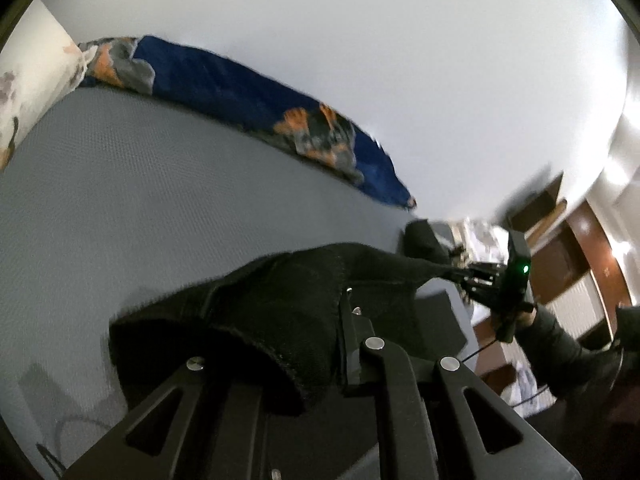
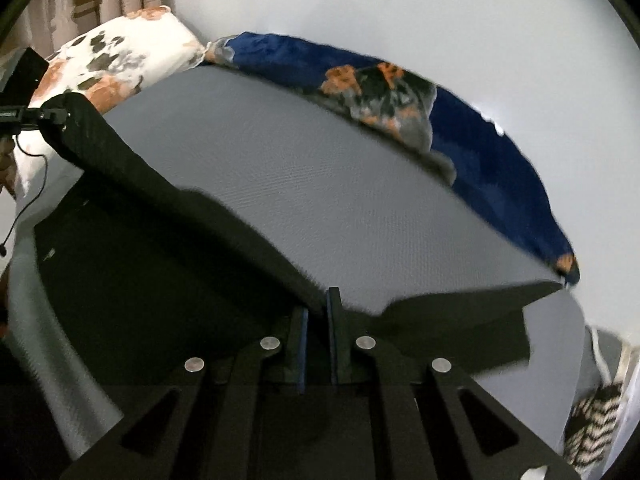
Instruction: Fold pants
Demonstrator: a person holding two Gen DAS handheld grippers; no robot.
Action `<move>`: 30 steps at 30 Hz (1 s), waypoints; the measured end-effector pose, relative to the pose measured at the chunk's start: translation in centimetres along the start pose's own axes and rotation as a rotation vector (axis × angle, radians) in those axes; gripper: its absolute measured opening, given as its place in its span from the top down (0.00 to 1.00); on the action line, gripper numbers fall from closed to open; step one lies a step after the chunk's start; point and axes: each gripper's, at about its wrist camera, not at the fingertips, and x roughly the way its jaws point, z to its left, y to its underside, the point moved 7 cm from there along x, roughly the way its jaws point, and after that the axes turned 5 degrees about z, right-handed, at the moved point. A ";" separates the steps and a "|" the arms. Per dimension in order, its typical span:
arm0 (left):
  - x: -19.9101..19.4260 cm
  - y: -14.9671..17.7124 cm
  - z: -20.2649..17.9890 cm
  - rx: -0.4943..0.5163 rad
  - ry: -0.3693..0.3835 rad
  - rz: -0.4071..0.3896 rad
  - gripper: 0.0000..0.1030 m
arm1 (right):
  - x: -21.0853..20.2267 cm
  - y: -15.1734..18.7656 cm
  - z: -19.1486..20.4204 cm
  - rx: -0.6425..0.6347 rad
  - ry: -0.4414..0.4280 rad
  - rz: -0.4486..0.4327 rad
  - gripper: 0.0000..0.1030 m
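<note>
The black pants point(image 2: 132, 216) hang in a taut band above the grey bed point(image 2: 320, 184), stretched between the two grippers, with the rest of the fabric lying on the bed near its front edge. The right gripper point(image 2: 318, 312) has its jaws closed narrow on the edge of the cloth, and the left gripper point(image 1: 348, 320) has its jaws clamped on a bunched fold of the same pants. A blue floral blanket point(image 2: 472, 128) lies along the bed's far edge by the white wall point(image 2: 400, 8), and a floral pillow point(image 2: 120, 56) sits at the far left corner.
</note>
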 end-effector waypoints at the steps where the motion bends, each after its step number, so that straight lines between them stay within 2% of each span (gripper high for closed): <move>1: 0.0 0.9 -0.2 0.004 0.000 0.014 0.90 | -0.2 0.8 0.3 0.012 -0.009 0.006 0.95; 9: 1.9 9.2 1.3 -0.007 -0.058 0.212 0.90 | 1.6 7.9 4.4 0.092 -0.111 0.118 0.96; 15: 3.5 12.7 3.0 -0.026 -0.129 0.307 0.85 | 5.5 10.5 5.9 0.107 -0.138 0.205 0.95; 16: 3.6 12.9 3.2 -0.029 -0.142 0.313 0.78 | 6.1 10.5 5.9 0.108 -0.138 0.216 0.95; 21: 2.7 13.1 3.7 -0.057 -0.214 0.341 0.64 | 7.3 10.5 6.1 0.121 -0.141 0.237 0.95; 23: 1.7 13.3 3.7 -0.066 -0.234 0.352 0.63 | 7.3 10.5 6.2 0.123 -0.141 0.236 0.95; 24: 0.9 13.3 3.8 -0.068 -0.272 0.356 0.49 | 7.3 10.5 6.2 0.123 -0.141 0.236 0.95; 25: 0.2 13.4 4.1 -0.070 -0.322 0.358 0.26 | 7.4 10.5 6.3 0.120 -0.140 0.236 0.95; 26: -0.9 13.4 4.5 -0.072 -0.381 0.351 0.21 | 7.4 10.4 6.3 0.121 -0.140 0.233 0.95; 27: -1.3 13.3 4.4 -0.073 -0.395 0.346 0.21 | 7.4 10.4 6.4 0.123 -0.141 0.231 0.95; 30: -4.2 12.7 4.0 -0.158 -0.392 0.287 0.21 | 7.4 10.7 6.5 0.118 -0.141 0.224 0.95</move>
